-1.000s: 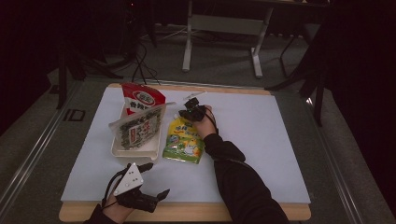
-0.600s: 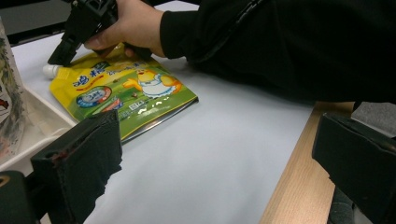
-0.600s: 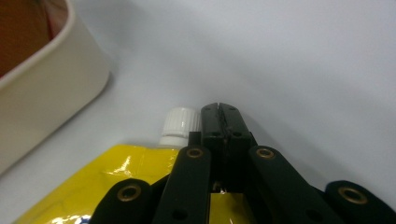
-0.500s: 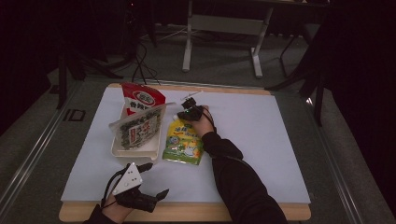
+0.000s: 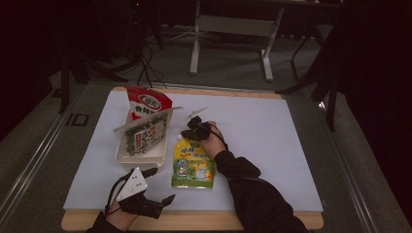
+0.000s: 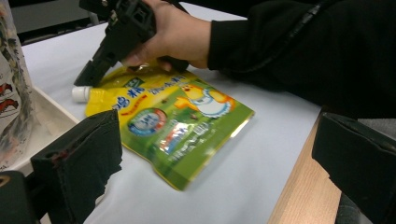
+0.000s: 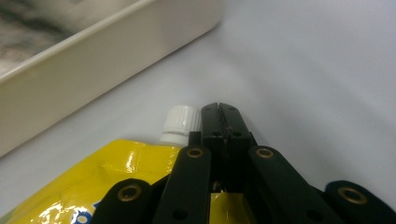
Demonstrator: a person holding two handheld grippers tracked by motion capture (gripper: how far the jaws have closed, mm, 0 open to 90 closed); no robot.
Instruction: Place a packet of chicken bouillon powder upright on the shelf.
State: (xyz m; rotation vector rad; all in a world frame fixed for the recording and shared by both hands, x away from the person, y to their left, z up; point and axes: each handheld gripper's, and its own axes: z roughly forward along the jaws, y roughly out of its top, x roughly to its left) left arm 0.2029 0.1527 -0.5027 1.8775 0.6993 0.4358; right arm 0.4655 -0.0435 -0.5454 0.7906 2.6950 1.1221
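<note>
A yellow-green spouted pouch (image 5: 193,165) lies flat on the white table cover, its white cap (image 7: 181,122) pointing away from the person. My right gripper (image 5: 190,131) is at the pouch's top end with its jaws pressed together. In the right gripper view the right gripper (image 7: 219,112) has its tips just right of the cap and nothing between them, with the pouch (image 7: 93,182) below. My left gripper (image 5: 159,185) rests near the table's front edge, jaws wide apart. In the left gripper view it (image 6: 217,123) faces the pouch (image 6: 173,126) and the other hand.
A white tray (image 5: 141,156) stands left of the pouch, holding a red snack bag (image 5: 148,103) and a grey-green bag (image 5: 143,136). The tray's wall (image 7: 93,74) is close to the cap. The wooden table edge (image 6: 299,196) runs just behind the left gripper.
The right hand has drawn its gripper toward the person and slightly down, from beyond the pouch to its cap end. The left gripper stays where it was.
</note>
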